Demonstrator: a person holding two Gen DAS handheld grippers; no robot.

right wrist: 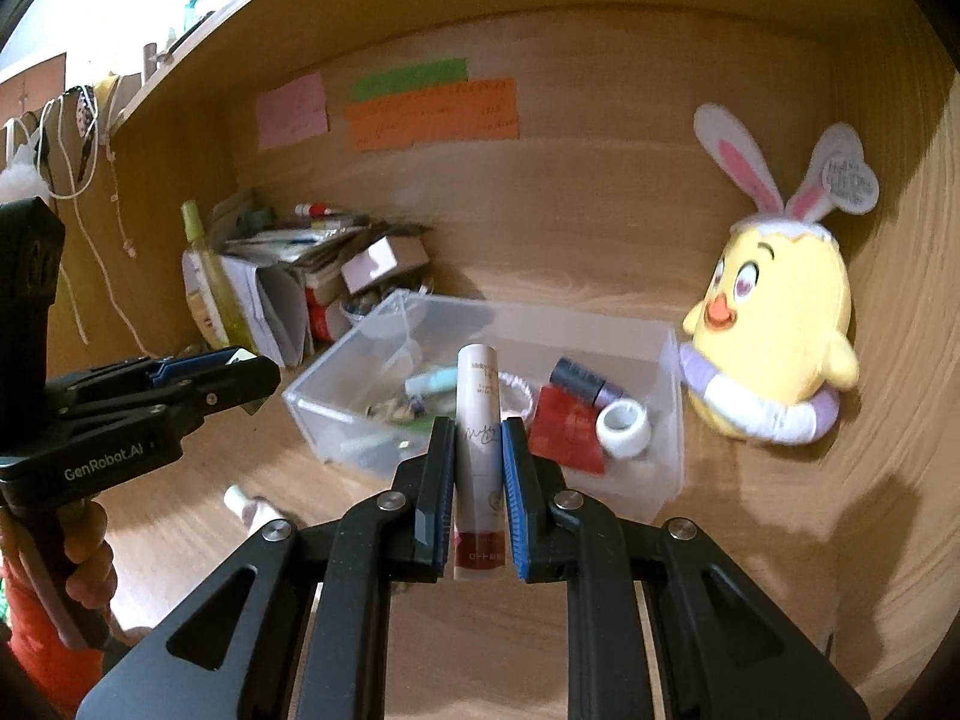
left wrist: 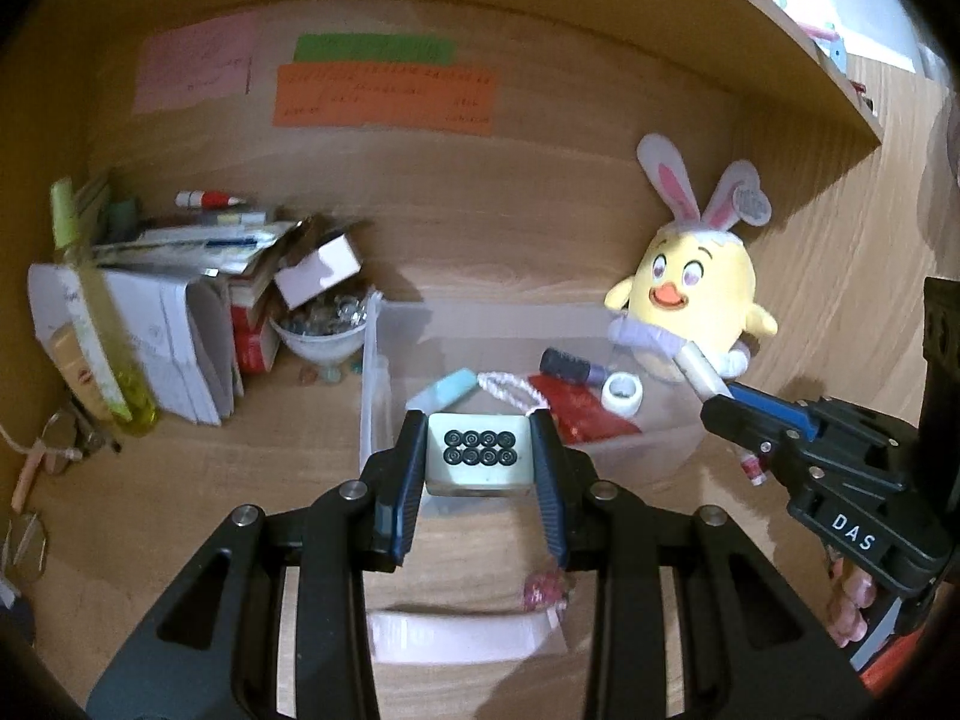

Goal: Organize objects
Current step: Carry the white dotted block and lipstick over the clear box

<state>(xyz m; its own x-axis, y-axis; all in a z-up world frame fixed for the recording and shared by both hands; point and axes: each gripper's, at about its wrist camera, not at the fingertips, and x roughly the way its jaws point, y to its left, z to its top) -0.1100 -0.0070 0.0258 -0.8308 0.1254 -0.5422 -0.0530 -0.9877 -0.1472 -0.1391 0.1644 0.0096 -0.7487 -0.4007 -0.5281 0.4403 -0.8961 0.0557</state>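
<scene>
My left gripper [left wrist: 480, 429] is shut on a pale mahjong tile [left wrist: 480, 453] marked with black circles, held just in front of the clear plastic bin [left wrist: 373, 360]. My right gripper [right wrist: 478, 429] is shut on a white cosmetic tube [right wrist: 478, 414] with a red base, which stands upright between the pads, also in front of the clear bin [right wrist: 672, 420]. In the bin lie a teal tube [left wrist: 447, 390], a white braided cord [left wrist: 510, 389], a red packet [right wrist: 567, 432], a dark tube [right wrist: 579, 381] and a white tape roll [right wrist: 624, 429]. The two grippers are side by side: the right gripper [left wrist: 723, 399] shows in the left wrist view, and the left gripper [right wrist: 252, 375] in the right wrist view.
A yellow chick plush [right wrist: 780, 324] with bunny ears leans against the bin's right end. Left of the bin are a bowl of glass beads [left wrist: 321, 330], a pile of books and papers [left wrist: 180, 312] and a yellow-green bottle [left wrist: 96, 312]. A pink object [left wrist: 456, 636] lies on the desk near me. A shelf runs overhead.
</scene>
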